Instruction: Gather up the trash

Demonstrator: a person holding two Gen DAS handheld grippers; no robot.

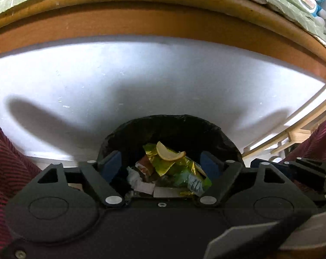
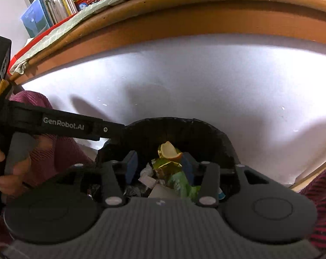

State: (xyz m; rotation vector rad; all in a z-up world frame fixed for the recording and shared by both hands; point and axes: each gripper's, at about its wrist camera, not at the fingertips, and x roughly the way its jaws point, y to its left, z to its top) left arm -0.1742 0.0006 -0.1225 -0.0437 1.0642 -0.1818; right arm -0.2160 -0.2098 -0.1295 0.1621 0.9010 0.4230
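Progress: late | trash bin point(image 1: 169, 127) holds fruit peel point(image 1: 169, 154) and wrappers point(image 1: 173, 168) (none left outside, as far as seen) | left gripper point(image 1: 160, 161) and right gripper point(image 2: 159, 165) both over bin, fingers spread, empty | remaining: likely nothing.

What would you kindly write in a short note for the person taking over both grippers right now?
Left gripper: open, empty, above the bin.
Right gripper: open, empty, above the same bin.
The black-lined bin stands on the floor against the white wall, below the table edge.
Done: a fruit peel lies on top of a gold-green wrapper and paper scraps inside the bin.
Left: I cannot see the tabletop from here, so check it for further trash.
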